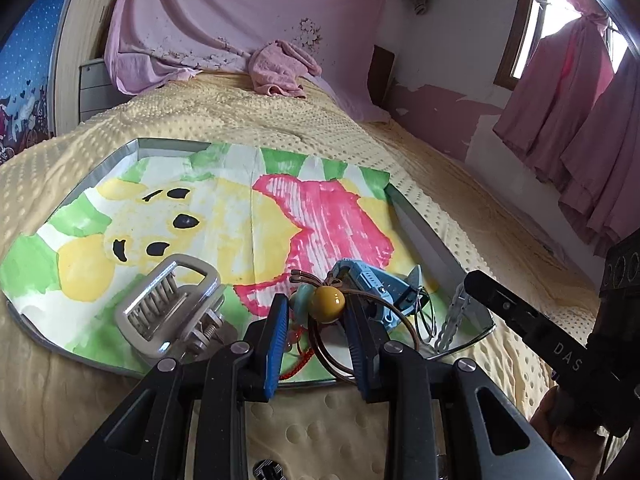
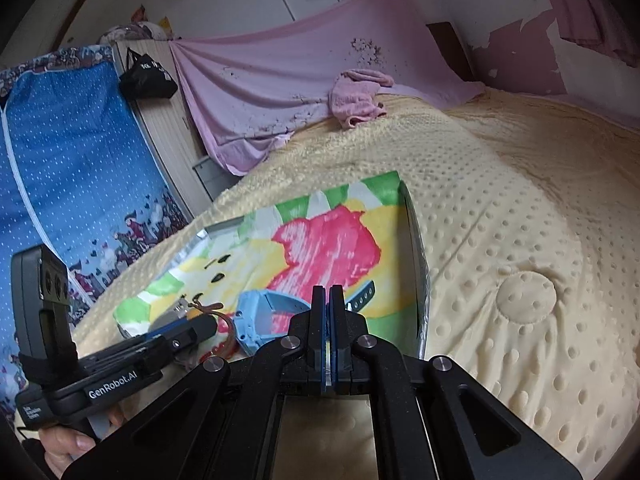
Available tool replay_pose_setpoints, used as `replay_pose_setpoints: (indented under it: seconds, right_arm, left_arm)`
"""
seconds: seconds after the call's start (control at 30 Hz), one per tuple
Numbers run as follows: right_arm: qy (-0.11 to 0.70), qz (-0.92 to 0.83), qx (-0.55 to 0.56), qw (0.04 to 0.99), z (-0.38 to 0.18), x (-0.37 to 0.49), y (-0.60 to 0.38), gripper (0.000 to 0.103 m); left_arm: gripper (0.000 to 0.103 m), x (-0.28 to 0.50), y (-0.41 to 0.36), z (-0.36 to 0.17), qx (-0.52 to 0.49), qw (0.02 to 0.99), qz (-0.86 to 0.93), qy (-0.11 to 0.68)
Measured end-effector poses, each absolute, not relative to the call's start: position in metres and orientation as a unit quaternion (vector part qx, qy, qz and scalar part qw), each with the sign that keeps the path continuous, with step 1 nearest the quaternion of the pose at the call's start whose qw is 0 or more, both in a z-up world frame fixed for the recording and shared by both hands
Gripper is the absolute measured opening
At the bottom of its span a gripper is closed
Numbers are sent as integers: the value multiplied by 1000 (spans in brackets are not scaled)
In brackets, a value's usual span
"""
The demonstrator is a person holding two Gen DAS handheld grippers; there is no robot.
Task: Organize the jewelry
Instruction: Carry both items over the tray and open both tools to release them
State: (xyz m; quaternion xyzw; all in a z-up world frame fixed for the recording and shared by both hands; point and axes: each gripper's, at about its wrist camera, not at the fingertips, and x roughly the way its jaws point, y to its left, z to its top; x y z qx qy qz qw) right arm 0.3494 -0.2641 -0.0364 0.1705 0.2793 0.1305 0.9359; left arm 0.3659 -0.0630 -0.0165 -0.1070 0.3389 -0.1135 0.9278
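The left gripper (image 1: 318, 312) is gripping a beaded cord bracelet (image 1: 326, 300), its blue pads partly apart and pressing on the yellow and green beads, just above the near edge of the picture-lined tray (image 1: 424, 220) lying on the bed. The right gripper (image 2: 328, 300) is sitting fully clenched with nothing between its pads, hovering near the blue watch (image 2: 264, 316) in the tray.

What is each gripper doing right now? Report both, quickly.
Left gripper: closed on the beaded cord bracelet, above the painted tray.
Right gripper: shut; nothing can be seen between its fingers.
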Motion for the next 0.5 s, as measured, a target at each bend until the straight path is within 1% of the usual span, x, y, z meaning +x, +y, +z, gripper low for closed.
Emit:
replay_pose_setpoints:
  seconds: [0.1,0.13,0.17,0.2,0.23,0.27,0.3,0.43,0.47,0.5]
  right_arm:
    - [286,125,160,936,-40,349,-263,2]
    - [287,122,158,937,-40,349,-263,3]
    - [290,120,157,936,-41,348,-264,4]
    - [291,118,158,936,-42,347,-264,12]
    - [292,116,159,936,-42,346,-266,26]
    - [289,113,159,937,-42,344,-267,33]
    - [286,111,160,938,-41,342,-267,38]
    - [270,108,152,945,-33,332,-269,38]
    - [264,106,149,947,-31,327,-269,38]
    - [258,106,148,949,-28,323,-270,38]
  left_arm:
    - [34,364,-63,-17,-104,929,-107,339]
    - [44,361,-62,-15,-105,931,-104,335]
    - [57,360,-60,-15,-106,932,-99,332]
    - [61,358,-58,-13,-110,935,-95,324]
    - [62,354,-56,-11,-114,938,-94,313]
    - [62,353,-55,-10,-115,939,-92,310]
    - [62,351,-54,-9,-115,940,-89,310]
    - [63,341,-52,-3,-109,945,-79,299]
    - [69,338,-51,-1,-109,947,-77,294]
    - [73,334,-49,2,-110,948,-73,288]
